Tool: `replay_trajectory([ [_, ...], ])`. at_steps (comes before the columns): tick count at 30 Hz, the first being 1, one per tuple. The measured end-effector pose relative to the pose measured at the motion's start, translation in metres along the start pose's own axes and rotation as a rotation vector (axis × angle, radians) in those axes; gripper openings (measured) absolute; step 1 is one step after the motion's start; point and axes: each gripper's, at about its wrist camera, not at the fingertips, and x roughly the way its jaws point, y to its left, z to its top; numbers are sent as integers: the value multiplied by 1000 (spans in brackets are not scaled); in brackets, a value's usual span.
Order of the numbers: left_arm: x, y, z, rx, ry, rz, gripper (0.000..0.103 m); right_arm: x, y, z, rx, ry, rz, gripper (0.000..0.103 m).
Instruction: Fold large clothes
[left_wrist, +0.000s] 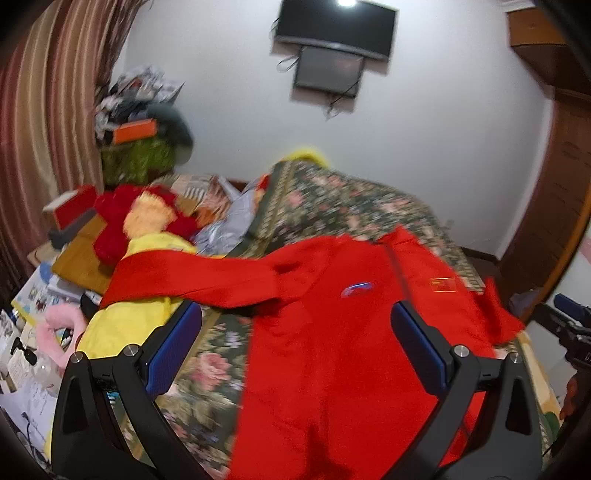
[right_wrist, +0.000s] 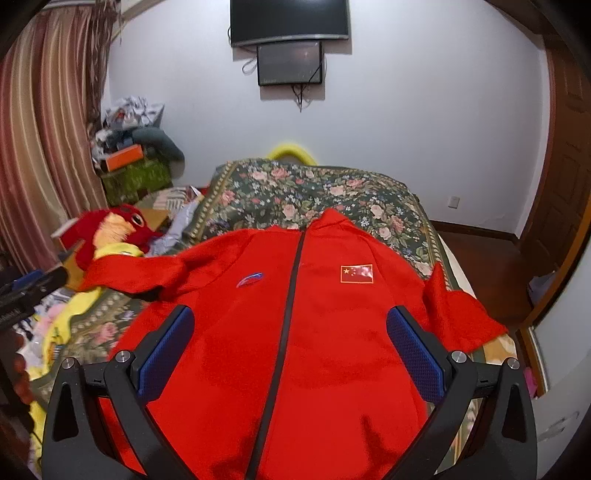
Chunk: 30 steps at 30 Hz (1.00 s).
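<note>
A red zip-up jacket (right_wrist: 332, 332) with a flag patch and a dark zipper lies face up and spread out on the floral bedspread (right_wrist: 314, 192). Its left sleeve (right_wrist: 147, 273) stretches out to the left and its right sleeve (right_wrist: 461, 314) hangs toward the bed's right edge. The jacket also shows in the left wrist view (left_wrist: 332, 350). My left gripper (left_wrist: 295, 317) is open and empty above the jacket's left side. My right gripper (right_wrist: 290, 321) is open and empty above the jacket's chest.
A red plush toy (right_wrist: 114, 229), yellow cloth (left_wrist: 125, 325) and papers clutter the bed's left side. Striped curtains (right_wrist: 37, 147) hang at left. A TV (right_wrist: 290, 18) is on the far wall. A wooden door (right_wrist: 565, 166) and floor lie at right.
</note>
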Motion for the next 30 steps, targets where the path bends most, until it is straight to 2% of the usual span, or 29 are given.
replay_trajectory([
  [6,62,61,1,-145,141,-10,103,51,0,19,-43,66,-22,103],
  [13,151,107,-11,-338,366,-149,101,114,5,36,-83,164,-27,103],
  [15,172,114,-12,-370,403,-153,96,133,6,38,-86,195,-24,103],
  [18,200,127,-14,-436,445,-169,95,158,7,33,-83,257,-16,103],
  [21,224,150,-18,-586,453,-220,93,174,3,26,-54,316,6,103],
  [24,230,163,-14,-650,402,-232,91,187,-2,21,-15,356,40,103],
  [25,231,166,-11,-657,379,-227,88,189,-4,18,4,370,55,103],
  [27,237,171,-4,-653,348,-193,78,192,-5,17,27,385,70,103],
  [29,244,174,0,-640,343,-142,60,194,-9,16,51,394,83,103],
  [30,248,175,2,-634,343,-107,55,194,-11,16,59,396,86,103],
])
